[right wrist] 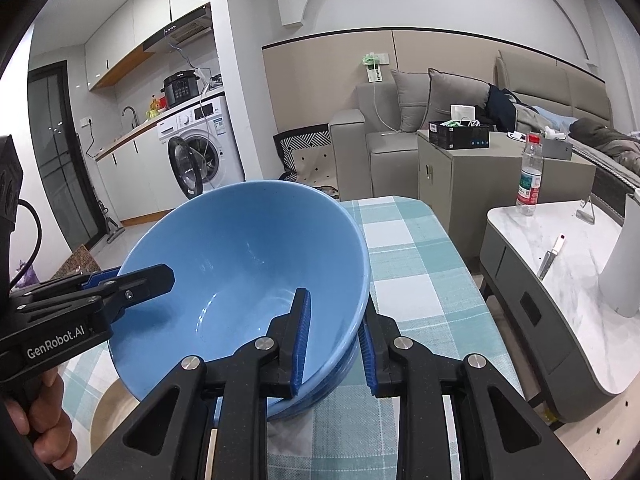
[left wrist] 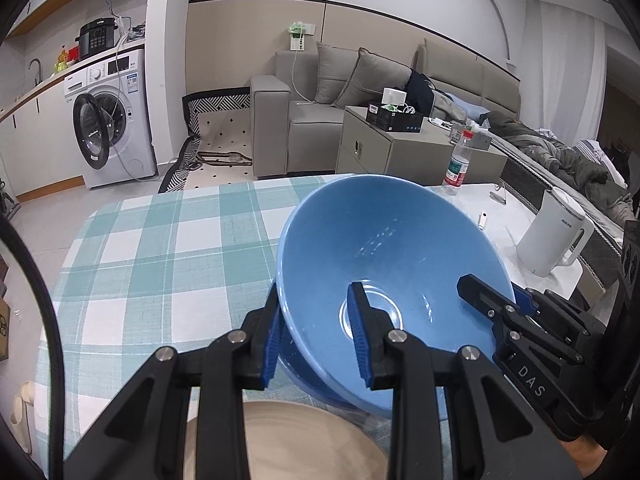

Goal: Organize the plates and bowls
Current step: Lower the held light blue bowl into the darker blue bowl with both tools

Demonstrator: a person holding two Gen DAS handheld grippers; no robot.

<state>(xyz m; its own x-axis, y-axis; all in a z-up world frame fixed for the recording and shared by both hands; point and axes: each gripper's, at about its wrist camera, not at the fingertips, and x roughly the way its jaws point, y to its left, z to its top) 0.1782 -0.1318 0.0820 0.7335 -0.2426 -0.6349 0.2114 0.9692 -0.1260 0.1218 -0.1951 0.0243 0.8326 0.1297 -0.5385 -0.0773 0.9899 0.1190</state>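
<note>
A large blue bowl point(left wrist: 384, 248) point(right wrist: 240, 248) hangs tilted over the checked tablecloth point(left wrist: 160, 248). My left gripper point(left wrist: 316, 300) is shut on its left rim, one pad inside the bowl and one outside. My right gripper point(right wrist: 336, 308) is shut on the opposite rim in the same way. Each gripper also shows in the other's view, the right gripper point(left wrist: 492, 296) at the bowl's far edge and the left gripper point(right wrist: 160, 276) likewise. Right under the bowl lies a second blue dish point(right wrist: 332, 380) point(left wrist: 304, 372). A beige plate point(left wrist: 304, 440) point(right wrist: 108, 408) lies nearer me on the cloth.
A marble side table point(right wrist: 560, 280) stands to the right with a white kettle point(left wrist: 556, 236), a water bottle point(left wrist: 458, 164) and a small white stick. A person's hand point(right wrist: 44, 420) holds the left gripper. Sofa, cabinet and washing machine stand beyond the table.
</note>
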